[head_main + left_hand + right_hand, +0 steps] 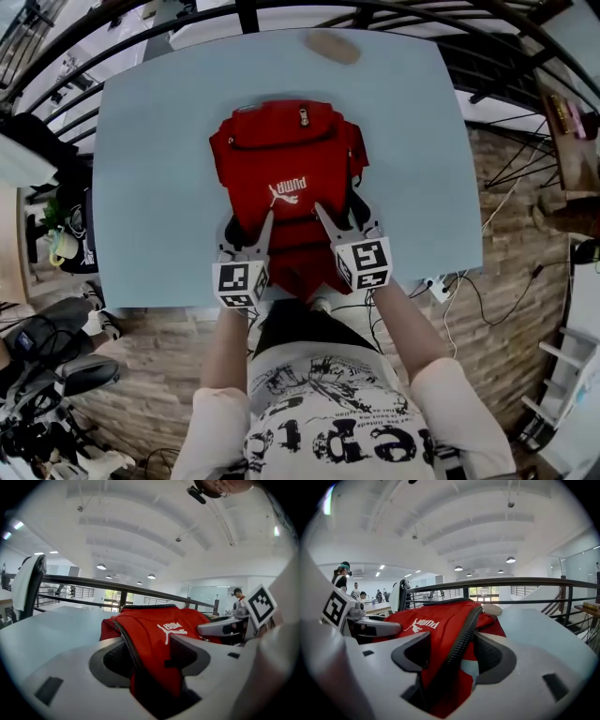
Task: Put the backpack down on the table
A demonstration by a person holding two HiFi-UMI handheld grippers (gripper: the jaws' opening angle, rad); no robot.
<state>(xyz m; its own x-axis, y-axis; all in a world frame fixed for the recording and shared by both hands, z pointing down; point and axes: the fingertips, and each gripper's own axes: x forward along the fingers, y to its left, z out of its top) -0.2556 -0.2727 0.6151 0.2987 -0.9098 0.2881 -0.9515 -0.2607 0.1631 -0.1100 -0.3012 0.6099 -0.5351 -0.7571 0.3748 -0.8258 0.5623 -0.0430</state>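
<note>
Head view shows the red fabric backpack (286, 178) lying flat on the pale blue worktop (159, 187), its base at the near edge, so the setting-down looks all but done. Left tool (248, 234) and right tool (347, 220) are both released, jaws apart with red fabric loose between them; the next move, I judge, is to draw them back nearward without snagging the straps. Black metal railing (281, 9) curves round the far side, above a brick-patterned floor (497, 281)
</note>
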